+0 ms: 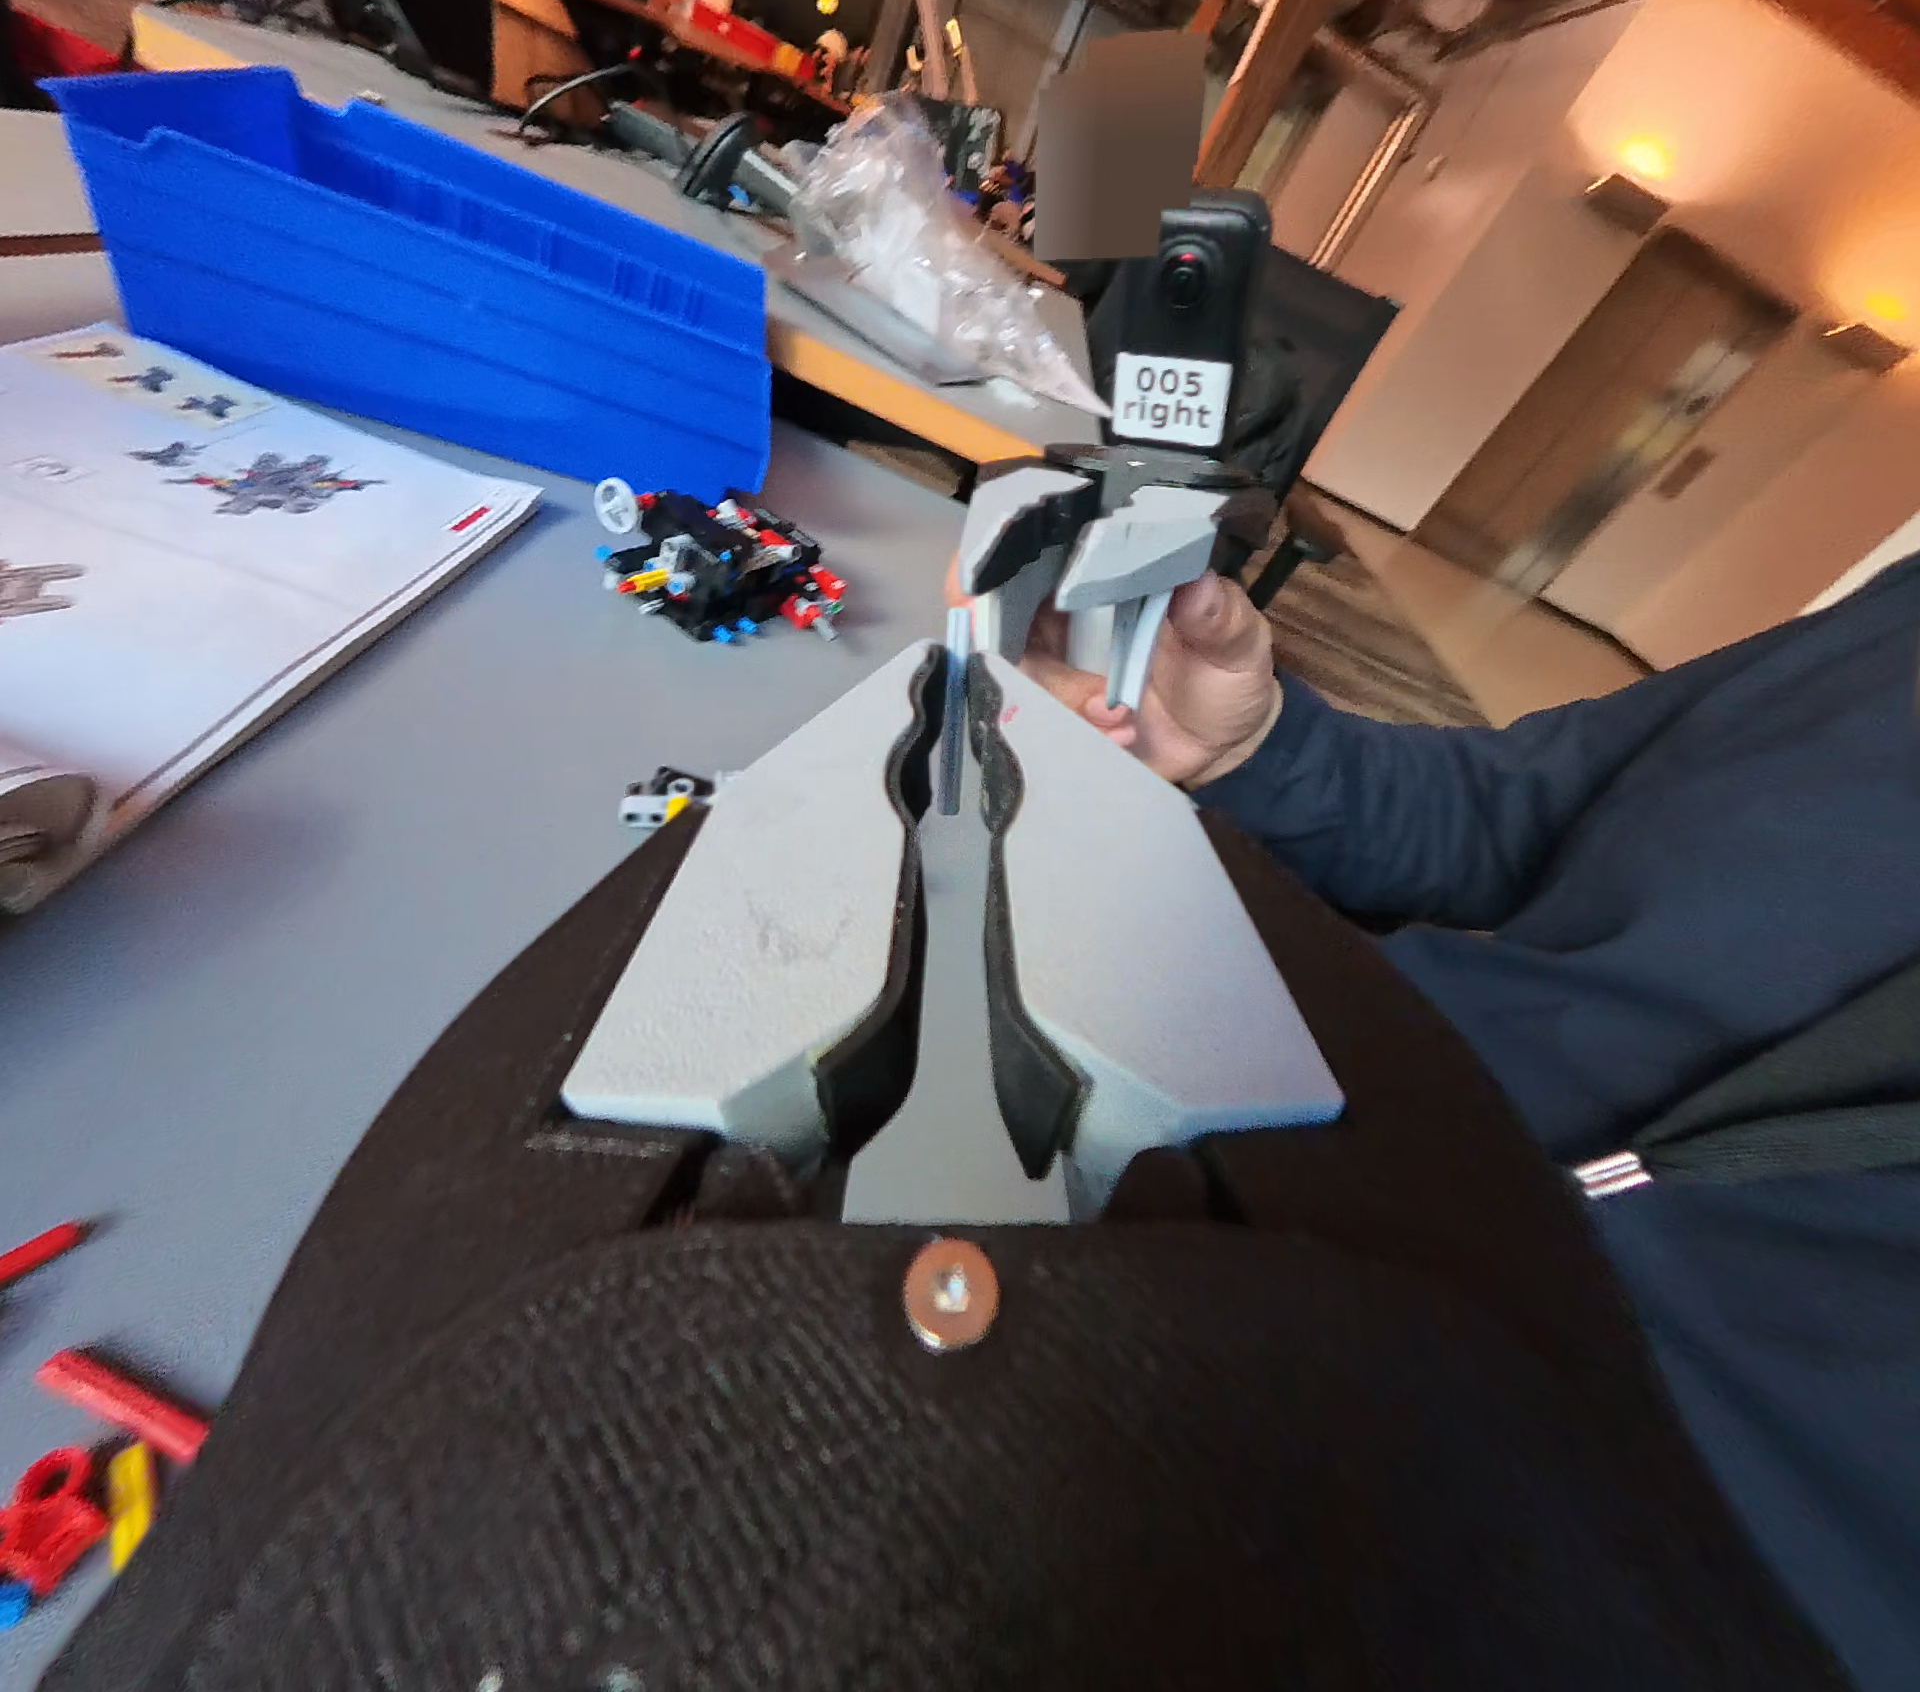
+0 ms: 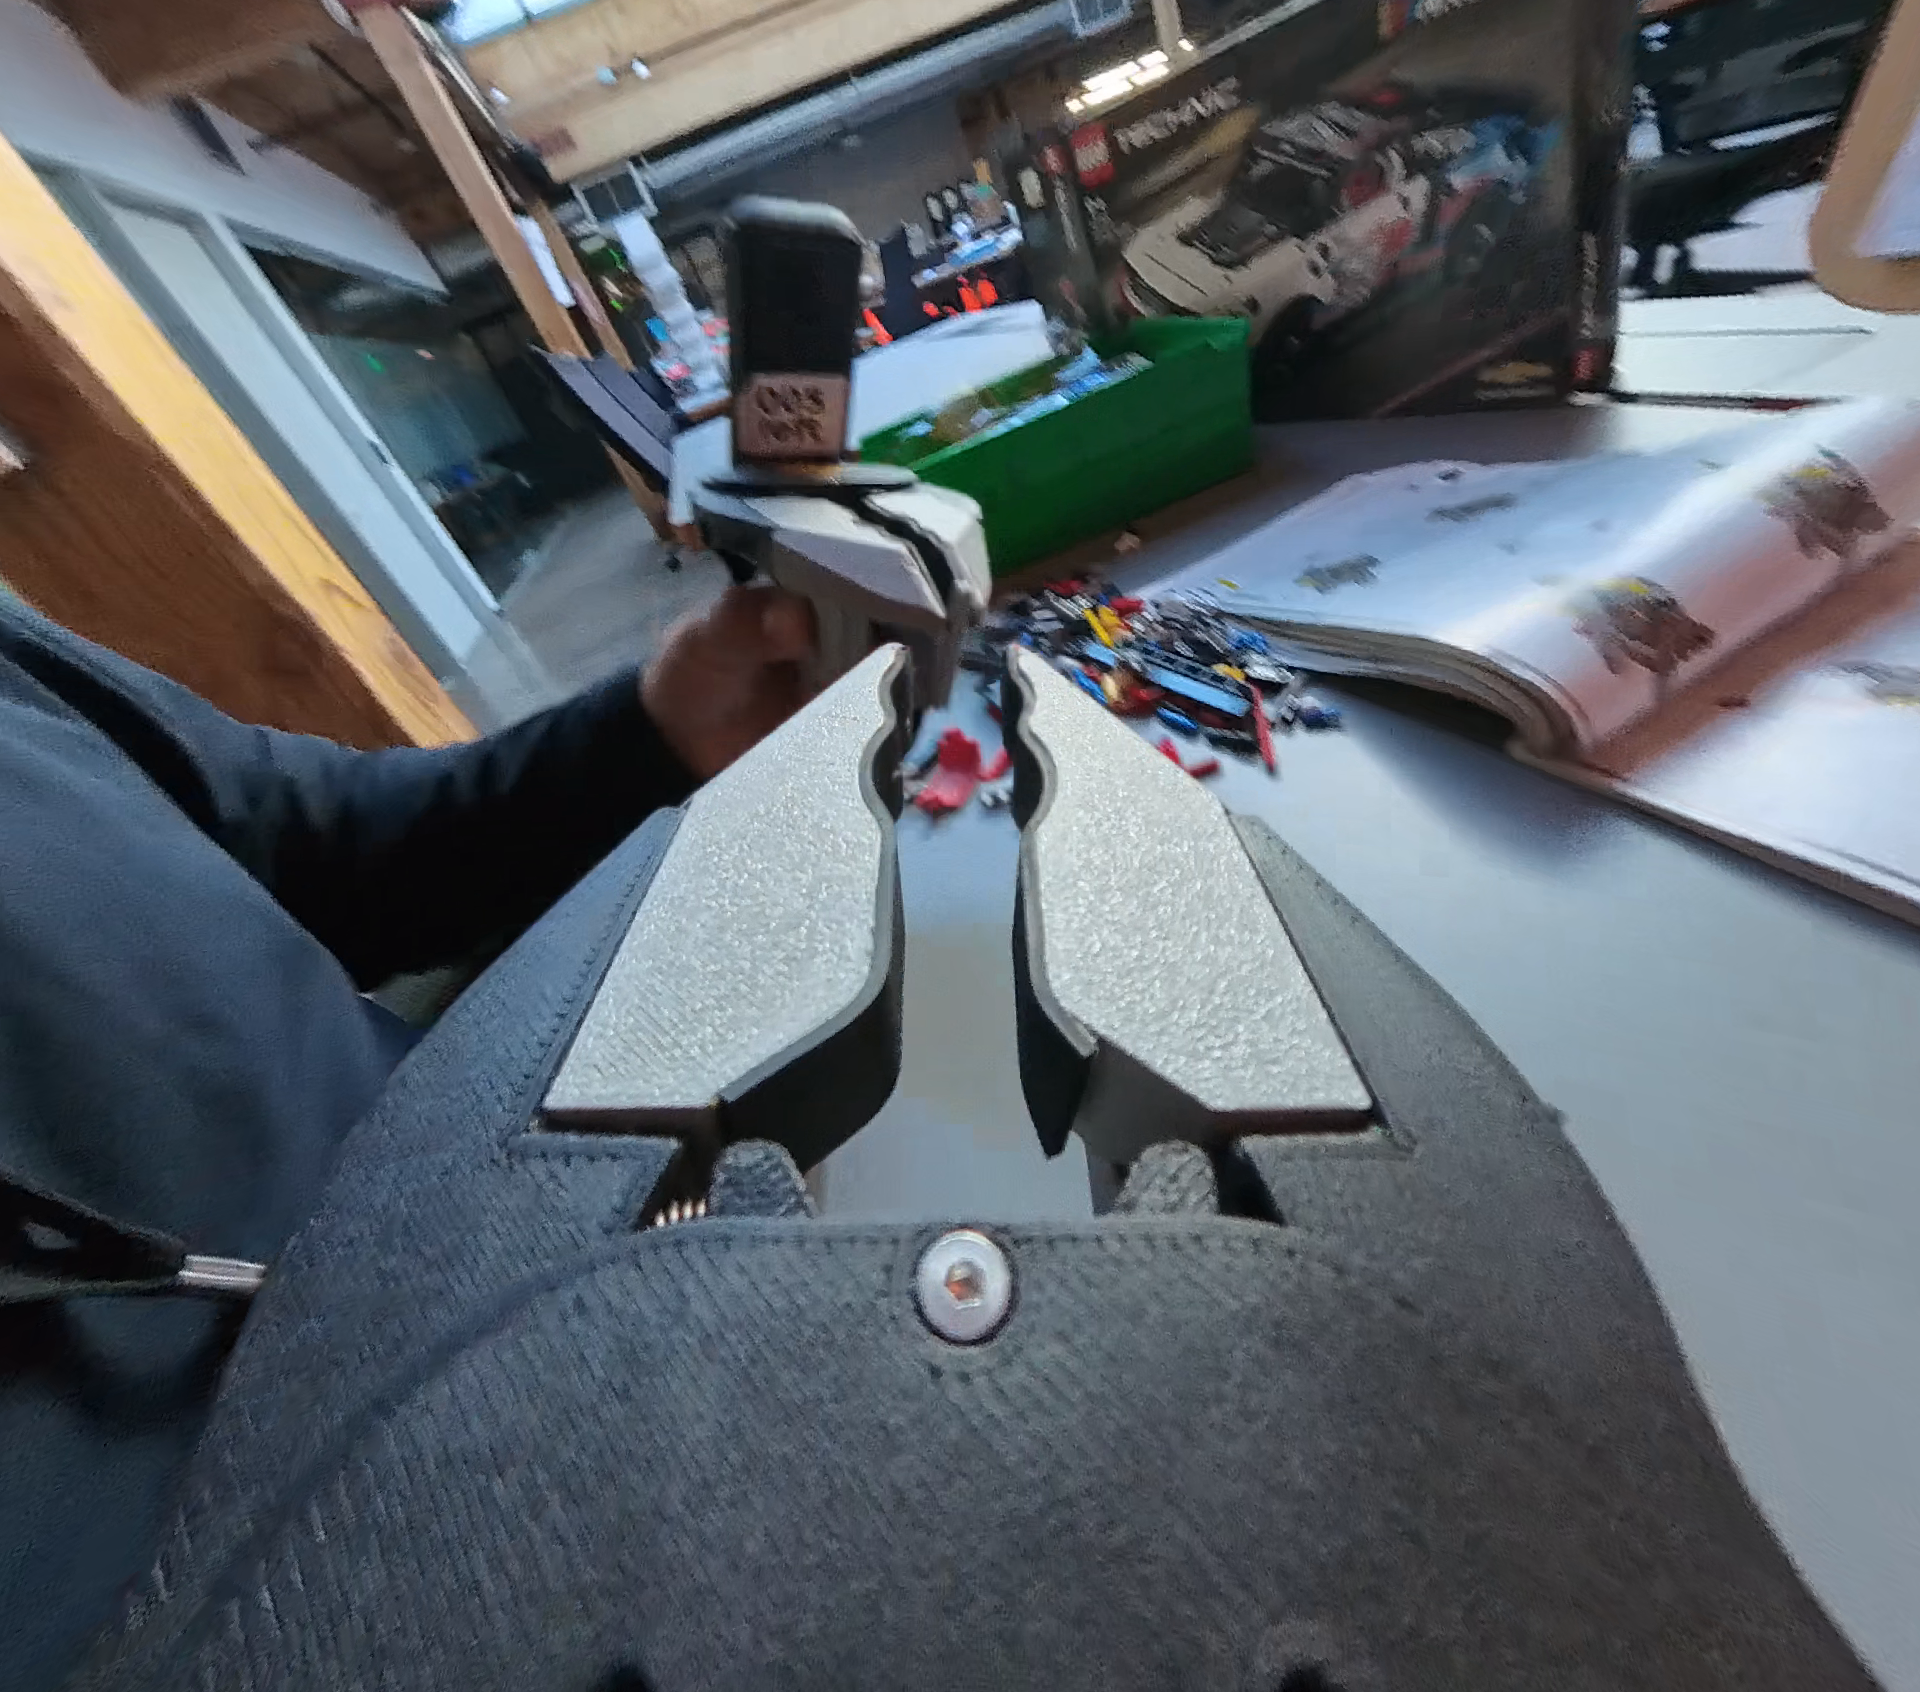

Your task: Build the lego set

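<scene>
My left gripper (image 1: pixel 951 666) is shut on a thin grey rod (image 1: pixel 954 712). The rod stands upright between the pads, its top poking above the fingertips. The gripper is held above the grey table (image 1: pixel 416 863). My right gripper (image 2: pixel 951 671) is open, with a clear gap between its fingers and nothing in it. In the left wrist view the right gripper (image 1: pixel 1023 598) is held in a hand just beyond the rod's top. In the right wrist view the left gripper (image 2: pixel 961 603) is just ahead of my right fingertips.
A blue bin (image 1: pixel 416 271), an open instruction booklet (image 1: pixel 208 520) and a partly built black model (image 1: pixel 717 562) lie on the table. Loose red pieces (image 1: pixel 114 1403) lie near left. A green bin (image 2: pixel 1091 437), a pile of pieces (image 2: pixel 1153 655) and a large box (image 2: pixel 1351 188) show ahead. Less than 4 cm separates the two grippers' tips.
</scene>
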`<state>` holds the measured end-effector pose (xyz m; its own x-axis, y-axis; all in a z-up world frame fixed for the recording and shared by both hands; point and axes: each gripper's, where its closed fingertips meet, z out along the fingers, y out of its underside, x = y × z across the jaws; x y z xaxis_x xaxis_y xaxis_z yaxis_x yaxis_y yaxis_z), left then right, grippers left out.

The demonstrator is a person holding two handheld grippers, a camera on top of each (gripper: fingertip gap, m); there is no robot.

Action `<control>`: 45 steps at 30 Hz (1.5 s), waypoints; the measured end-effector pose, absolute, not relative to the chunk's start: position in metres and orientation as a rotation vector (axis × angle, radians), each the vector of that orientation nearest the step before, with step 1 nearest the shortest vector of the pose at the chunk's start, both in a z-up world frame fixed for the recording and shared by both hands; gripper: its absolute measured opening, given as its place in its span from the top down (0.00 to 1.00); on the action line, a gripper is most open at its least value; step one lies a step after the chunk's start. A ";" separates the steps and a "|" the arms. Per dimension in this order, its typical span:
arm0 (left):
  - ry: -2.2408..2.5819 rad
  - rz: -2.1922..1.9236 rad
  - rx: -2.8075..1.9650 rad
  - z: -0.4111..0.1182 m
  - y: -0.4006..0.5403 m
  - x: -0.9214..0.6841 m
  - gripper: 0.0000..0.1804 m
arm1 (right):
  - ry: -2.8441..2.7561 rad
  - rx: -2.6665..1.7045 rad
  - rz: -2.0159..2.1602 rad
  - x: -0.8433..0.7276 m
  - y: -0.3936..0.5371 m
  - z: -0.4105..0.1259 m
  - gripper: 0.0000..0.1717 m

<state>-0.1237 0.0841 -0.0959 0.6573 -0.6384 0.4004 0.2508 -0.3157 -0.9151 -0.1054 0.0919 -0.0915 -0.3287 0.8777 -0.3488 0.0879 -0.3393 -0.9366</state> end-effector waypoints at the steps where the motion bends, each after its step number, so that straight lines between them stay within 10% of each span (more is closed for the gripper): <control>1: 0.325 -0.935 -1.650 -0.092 0.081 -0.122 0.99 | -1.294 -1.285 1.761 -0.106 0.086 -0.084 0.93; 34: 0.494 -0.736 -1.863 -0.128 0.077 -0.091 0.99 | -1.432 -1.306 1.623 -0.105 0.081 -0.102 0.99; 45: 0.420 -0.561 -1.867 -0.168 0.030 -0.119 0.99 | -1.748 -1.572 0.985 -0.053 0.143 -0.197 0.83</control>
